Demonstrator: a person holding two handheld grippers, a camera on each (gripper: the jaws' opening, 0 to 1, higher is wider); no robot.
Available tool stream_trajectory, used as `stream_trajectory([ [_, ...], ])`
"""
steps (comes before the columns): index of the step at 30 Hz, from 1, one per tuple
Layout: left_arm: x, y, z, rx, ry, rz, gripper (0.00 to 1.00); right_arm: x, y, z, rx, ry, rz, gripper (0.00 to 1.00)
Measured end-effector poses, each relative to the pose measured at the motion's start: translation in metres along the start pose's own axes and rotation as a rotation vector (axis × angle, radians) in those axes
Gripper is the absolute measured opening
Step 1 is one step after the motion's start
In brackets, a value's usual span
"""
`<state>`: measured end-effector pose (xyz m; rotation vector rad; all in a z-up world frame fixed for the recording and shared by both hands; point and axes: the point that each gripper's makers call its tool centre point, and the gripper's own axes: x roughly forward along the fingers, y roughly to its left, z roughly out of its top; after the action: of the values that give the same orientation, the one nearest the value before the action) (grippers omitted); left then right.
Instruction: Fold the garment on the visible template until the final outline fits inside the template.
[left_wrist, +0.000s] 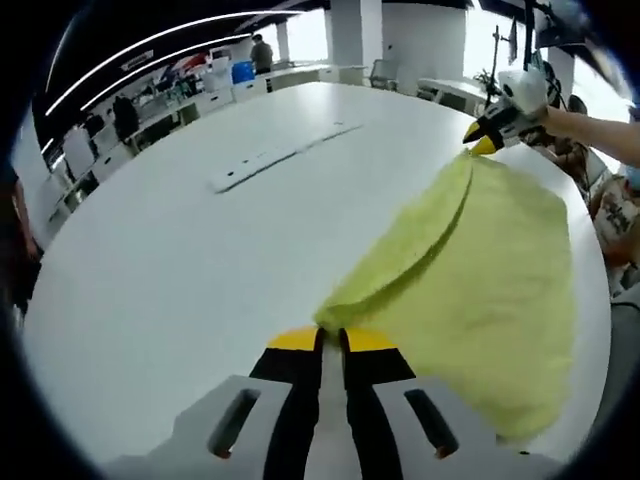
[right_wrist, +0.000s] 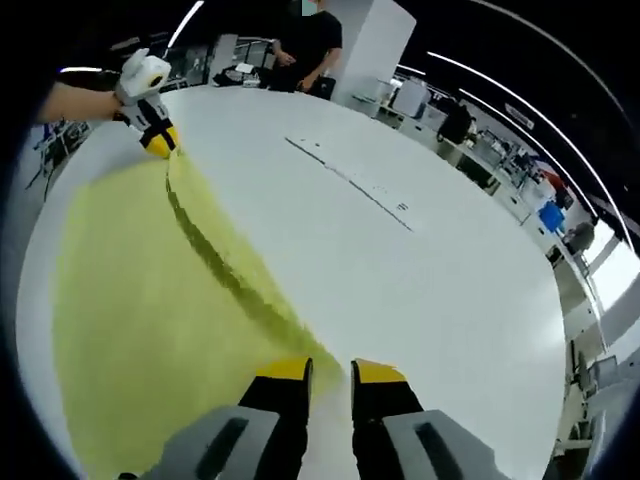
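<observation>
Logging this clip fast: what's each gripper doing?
Left gripper: shut on the garment corner.
Right gripper: shut on the garment's other corner.

Both cameras sit low and close over the large white round table (left_wrist: 180, 250). The left gripper view faces along the yellow-green cloth garment (left_wrist: 480, 290) from one corner; the right gripper view faces back from the opposite corner. Both share the garment (right_wrist: 140, 300) and the table (right_wrist: 420, 270).
</observation>
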<state>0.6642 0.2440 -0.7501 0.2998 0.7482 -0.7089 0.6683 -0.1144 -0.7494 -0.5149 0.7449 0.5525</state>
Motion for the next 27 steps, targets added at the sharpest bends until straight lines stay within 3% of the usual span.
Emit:
stream_trajectory([
  [6, -0.006, -0.004, -0.004, -0.022, 0.010, 0.023, 0.10, -0.008, 0.002, -0.002, 0.030, 0.008, 0.004, 0.18],
  [11, -0.020, -0.009, 0.001, -0.025, -0.032, 0.030, 0.29, -0.018, 0.013, -0.002, 0.089, -0.001, 0.057, 0.37],
  [13, -0.025, -0.014, 0.002, -0.056, -0.051, 0.006, 0.36, -0.022, 0.023, 0.001, 0.165, -0.027, 0.097, 0.49],
  [19, -0.043, -0.027, -0.002, -0.080, -0.098, -0.012, 0.47, -0.042, 0.044, 0.004, 0.231, -0.047, 0.157, 0.72],
  [22, -0.053, -0.036, -0.005, -0.099, -0.117, -0.030, 0.53, -0.053, 0.053, 0.003, 0.235, -0.048, 0.174, 0.80],
  [27, -0.068, -0.046, -0.011, -0.145, -0.134, -0.057, 0.58, -0.071, 0.069, -0.003, 0.212, -0.048, 0.198, 0.85],
])
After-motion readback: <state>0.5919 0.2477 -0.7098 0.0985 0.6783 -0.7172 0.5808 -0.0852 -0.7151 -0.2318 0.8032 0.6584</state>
